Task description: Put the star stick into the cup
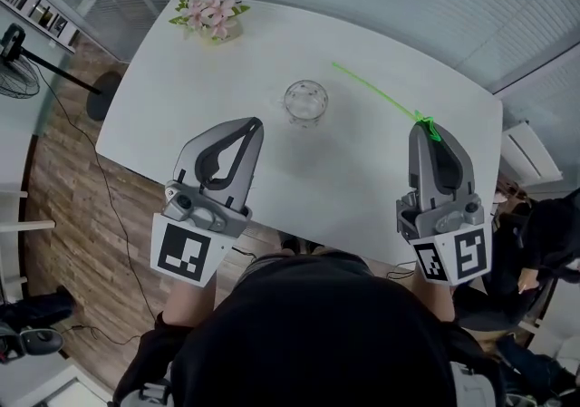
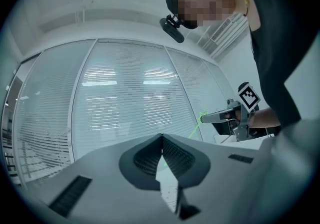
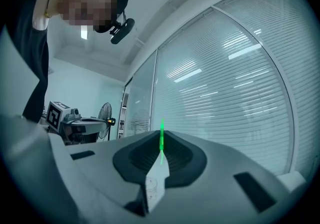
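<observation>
Gripping star stick tight in right gripper, with left gripper closed empty; yet to lower into cup mid-desk.

Star stick near end hidden within right gripper; fan cut by left edge
</observation>
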The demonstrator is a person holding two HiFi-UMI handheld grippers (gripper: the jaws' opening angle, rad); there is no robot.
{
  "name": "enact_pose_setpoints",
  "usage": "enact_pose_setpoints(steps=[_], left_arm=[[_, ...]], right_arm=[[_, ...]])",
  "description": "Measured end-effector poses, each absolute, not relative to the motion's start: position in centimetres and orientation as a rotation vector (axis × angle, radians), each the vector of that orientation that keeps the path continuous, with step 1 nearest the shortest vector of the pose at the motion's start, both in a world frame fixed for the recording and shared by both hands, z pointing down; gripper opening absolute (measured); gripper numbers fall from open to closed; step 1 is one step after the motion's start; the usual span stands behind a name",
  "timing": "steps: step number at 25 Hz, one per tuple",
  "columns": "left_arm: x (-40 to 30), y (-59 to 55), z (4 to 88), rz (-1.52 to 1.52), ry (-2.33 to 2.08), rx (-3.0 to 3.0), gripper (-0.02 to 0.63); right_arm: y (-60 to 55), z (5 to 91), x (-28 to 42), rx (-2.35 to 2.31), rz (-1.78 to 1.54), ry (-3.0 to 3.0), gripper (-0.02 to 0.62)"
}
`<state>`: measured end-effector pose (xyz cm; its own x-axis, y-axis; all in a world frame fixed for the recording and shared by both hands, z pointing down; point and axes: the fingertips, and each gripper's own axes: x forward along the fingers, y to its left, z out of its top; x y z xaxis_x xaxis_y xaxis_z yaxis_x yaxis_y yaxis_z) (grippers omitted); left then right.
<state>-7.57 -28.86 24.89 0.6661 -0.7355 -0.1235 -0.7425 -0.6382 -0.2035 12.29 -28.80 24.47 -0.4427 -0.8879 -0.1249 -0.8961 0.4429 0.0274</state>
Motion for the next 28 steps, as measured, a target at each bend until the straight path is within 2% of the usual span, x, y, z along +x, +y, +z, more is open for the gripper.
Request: enact_pose_setpoints(steps=[28], left_arm=[[-7.6,-28.3,28.9,-0.048,1.258,-2.695,0.014]], right_arm=[[-30.2,32.9,7.0,-1.45,-0.039,2.841,0.023]])
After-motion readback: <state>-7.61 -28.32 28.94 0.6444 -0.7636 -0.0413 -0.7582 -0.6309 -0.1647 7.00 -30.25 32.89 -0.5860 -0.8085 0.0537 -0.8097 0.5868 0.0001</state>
